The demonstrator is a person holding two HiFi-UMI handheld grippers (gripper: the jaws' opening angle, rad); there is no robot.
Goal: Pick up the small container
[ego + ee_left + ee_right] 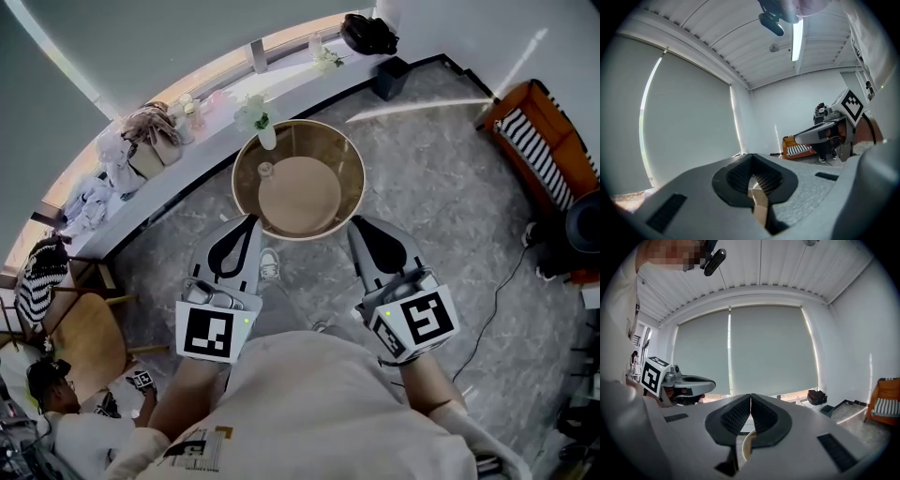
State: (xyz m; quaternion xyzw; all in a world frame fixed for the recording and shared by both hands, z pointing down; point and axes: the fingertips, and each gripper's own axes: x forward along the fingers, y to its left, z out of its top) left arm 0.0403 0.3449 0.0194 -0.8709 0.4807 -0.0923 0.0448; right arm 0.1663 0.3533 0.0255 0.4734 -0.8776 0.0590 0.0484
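Observation:
A small pale round container (265, 170) stands on the round wooden table (349, 161), near its far-left side. Just beyond it, at the rim, is a white vase (267, 138) with flowers. My left gripper (250, 222) hangs at the table's near-left edge, and my right gripper (357, 224) at the near-right edge. Both are shut with nothing between their fingers, and neither touches the container. In the left gripper view the jaws (752, 163) meet, with the right gripper (825, 133) off to the side. The right gripper view shows shut jaws (750, 398) and the table rim (746, 446) below them.
A long window ledge (187, 173) behind the table carries bags, clothes and flowers. An orange chair with a striped cushion (542, 141) stands at right, and a cable (497, 300) runs over the floor. A wooden chair (89, 339) and a seated person (56, 394) are at lower left.

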